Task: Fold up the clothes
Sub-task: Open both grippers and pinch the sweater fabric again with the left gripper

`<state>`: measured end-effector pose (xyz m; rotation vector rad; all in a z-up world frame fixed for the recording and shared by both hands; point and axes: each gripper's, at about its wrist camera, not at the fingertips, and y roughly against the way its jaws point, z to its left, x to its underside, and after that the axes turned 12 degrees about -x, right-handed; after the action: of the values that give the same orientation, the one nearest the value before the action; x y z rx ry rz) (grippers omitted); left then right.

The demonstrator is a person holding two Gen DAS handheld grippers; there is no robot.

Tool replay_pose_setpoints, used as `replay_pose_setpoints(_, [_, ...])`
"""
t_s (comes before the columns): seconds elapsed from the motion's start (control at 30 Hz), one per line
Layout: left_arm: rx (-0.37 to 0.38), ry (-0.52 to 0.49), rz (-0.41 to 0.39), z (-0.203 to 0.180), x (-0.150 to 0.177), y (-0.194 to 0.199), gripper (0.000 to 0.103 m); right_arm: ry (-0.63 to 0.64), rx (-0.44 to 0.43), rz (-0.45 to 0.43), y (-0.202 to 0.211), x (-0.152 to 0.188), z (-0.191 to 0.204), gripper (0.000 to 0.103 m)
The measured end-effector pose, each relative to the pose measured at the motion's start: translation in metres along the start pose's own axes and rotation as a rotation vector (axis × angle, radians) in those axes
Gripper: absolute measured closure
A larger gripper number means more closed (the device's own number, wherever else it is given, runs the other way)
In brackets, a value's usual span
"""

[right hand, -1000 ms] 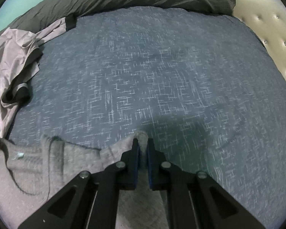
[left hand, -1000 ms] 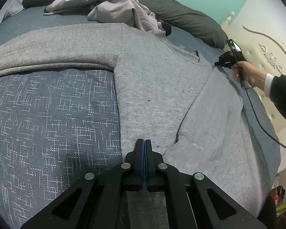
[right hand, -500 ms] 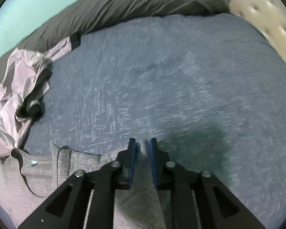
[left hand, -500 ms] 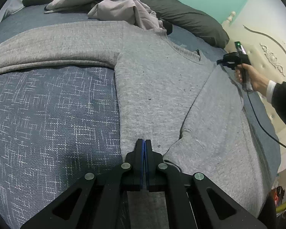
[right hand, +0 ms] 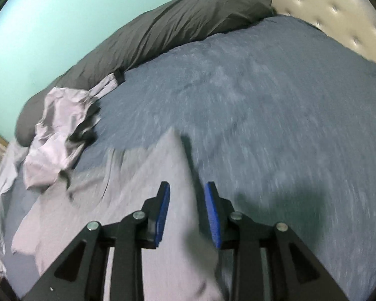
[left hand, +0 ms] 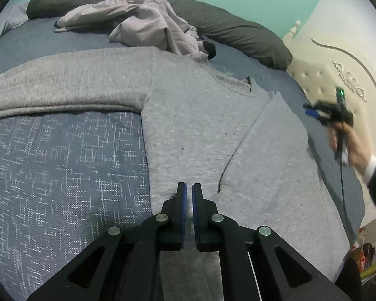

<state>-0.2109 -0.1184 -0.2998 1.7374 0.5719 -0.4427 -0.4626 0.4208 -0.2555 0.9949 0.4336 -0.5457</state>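
Left tongs: angled down over the sweater hem, at 6 o'clock in the left view. Jaws just parted to a thin slit, released; fabric lies under them, not pinched.

Right tongs: angled down, jaws just widened, released. The folded sleeve lies between the blue pads, which do not press it. In the left view these tongs sit at 3 o'clock, clear of the cloth, gripped by a hand in a dark sleeve with a white cuff; a green light shows on top.

Sweater: grey, spread flat on the blue bed, one sleeve out to 9 o'clock, the other folded across the body.

Pale garment: crumpled at 12 o'clock, against the dark pillow.

Writing: none legible.
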Motion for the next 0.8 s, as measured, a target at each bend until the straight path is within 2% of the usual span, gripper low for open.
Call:
replay_pose_setpoints(0.13, [0.037,0.021,0.024,0.001,0.002,0.000,0.087,-0.044,-0.038,-0.044,0.035,0.044,-0.005,0.074])
replay_pose_setpoints(0.23, [0.036,0.014,0.038,0.001,0.006,0.003,0.085,-0.070,-0.069,-0.062,0.055,0.077,-0.007,0.074])
replay_pose_setpoints(0.37, [0.082,0.043,0.051,-0.005,0.010,0.005,0.081,-0.081,-0.118,-0.067,0.071,0.117,-0.004,0.074])
replay_pose_setpoints(0.43, [0.072,0.032,0.071,-0.011,0.013,0.002,0.075,-0.098,-0.150,-0.079,0.079,0.133,-0.001,0.074])
replay_pose_setpoints(0.57, [0.040,0.028,0.114,-0.017,0.014,-0.008,0.073,-0.137,-0.210,-0.125,0.093,0.152,0.001,0.074])
replay_pose_setpoints(0.8, [0.051,0.101,0.174,-0.015,0.018,-0.026,0.074,-0.148,-0.260,-0.159,0.099,0.163,0.001,0.072])
